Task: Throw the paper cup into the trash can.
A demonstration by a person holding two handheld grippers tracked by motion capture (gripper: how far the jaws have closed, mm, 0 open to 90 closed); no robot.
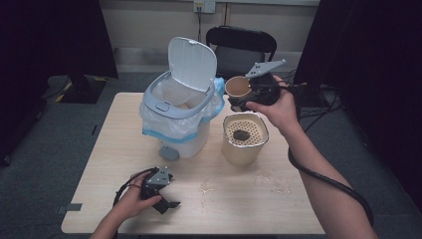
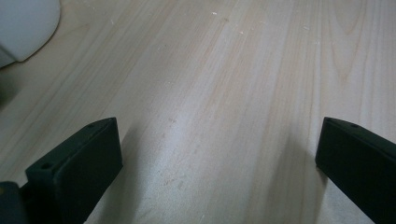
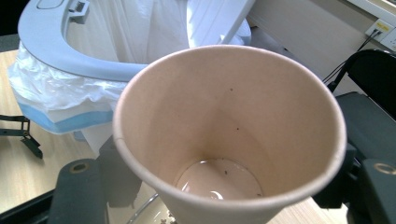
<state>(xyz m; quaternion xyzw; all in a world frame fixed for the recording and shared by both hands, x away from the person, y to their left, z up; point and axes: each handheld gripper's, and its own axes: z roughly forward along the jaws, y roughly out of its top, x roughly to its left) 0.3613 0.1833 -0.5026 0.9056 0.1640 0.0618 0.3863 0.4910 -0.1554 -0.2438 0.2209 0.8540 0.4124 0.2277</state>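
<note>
The right gripper [image 1: 251, 93] held the cup [image 1: 238, 87] just right of the open bin [image 1: 171, 107], mouth tipped toward it, while the left gripper [image 1: 166, 201] rested wide open.

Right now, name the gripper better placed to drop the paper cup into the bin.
Right. The right gripper already grips the paper cup beside the open bin; the left gripper rests open near the table's front edge.

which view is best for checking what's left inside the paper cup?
Right gripper view: it looks straight into the paper cup, showing a film of liquid and dark specks at the bottom. The high view shows the cup small, tipped in the right gripper beside the bin.
</note>
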